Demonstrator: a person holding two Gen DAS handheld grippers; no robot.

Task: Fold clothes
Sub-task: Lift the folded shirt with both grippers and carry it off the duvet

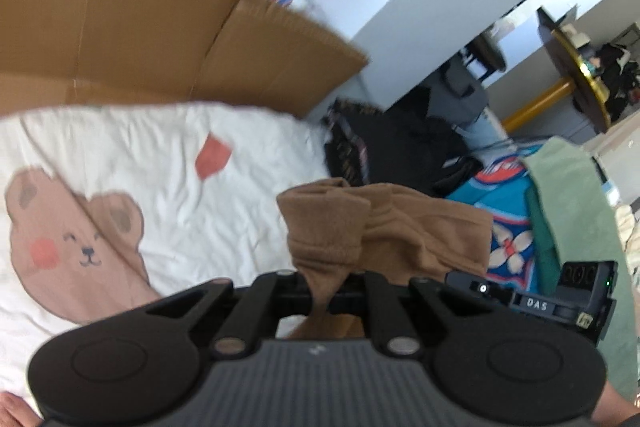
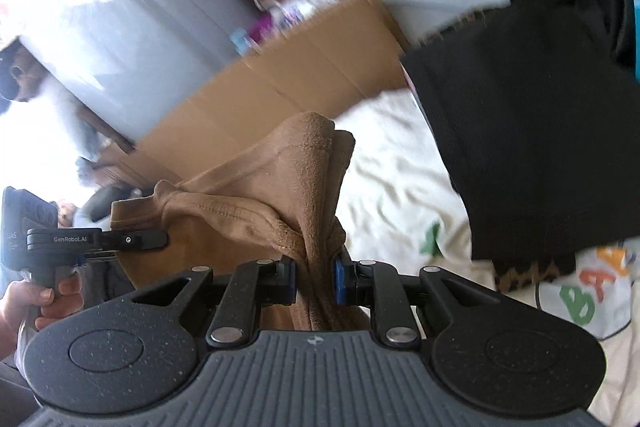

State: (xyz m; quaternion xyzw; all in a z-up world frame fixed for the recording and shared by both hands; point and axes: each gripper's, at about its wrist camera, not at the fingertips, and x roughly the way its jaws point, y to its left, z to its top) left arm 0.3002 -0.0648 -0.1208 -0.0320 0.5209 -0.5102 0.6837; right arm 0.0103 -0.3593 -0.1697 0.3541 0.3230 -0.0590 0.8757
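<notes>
- Brown garment (image 1: pixel 384 227) hangs between my two grippers, above the bed, and each gripper holds one part of it.
- My left gripper (image 1: pixel 322 291) has its fingers pressed together on a thin bunch of the brown cloth; the cloth goes up from the fingers and folds over to the right.
- My right gripper (image 2: pixel 316 283) has its fingers clamped on a thicker bunch of the same cloth, near a stitched hem. The blue pads (image 2: pixel 340 283) press it from the side.
- In the right wrist view my other gripper shows at the left edge, with my hand (image 2: pixel 28 307) around its handle.
- Under the garment lies a white bed sheet (image 1: pixel 160 163) with a printed bear (image 1: pixel 72 239) on it.
- Behind the bed stands a brown cardboard sheet (image 1: pixel 120 35).
- A black cloth (image 2: pixel 528 131) lies at the right side in the right wrist view, over the sheet.
- A green cloth (image 1: pixel 576 195) and a blue patterned cloth (image 1: pixel 504 211) are at the right in the left wrist view.
- Both views are a little blurred.
</notes>
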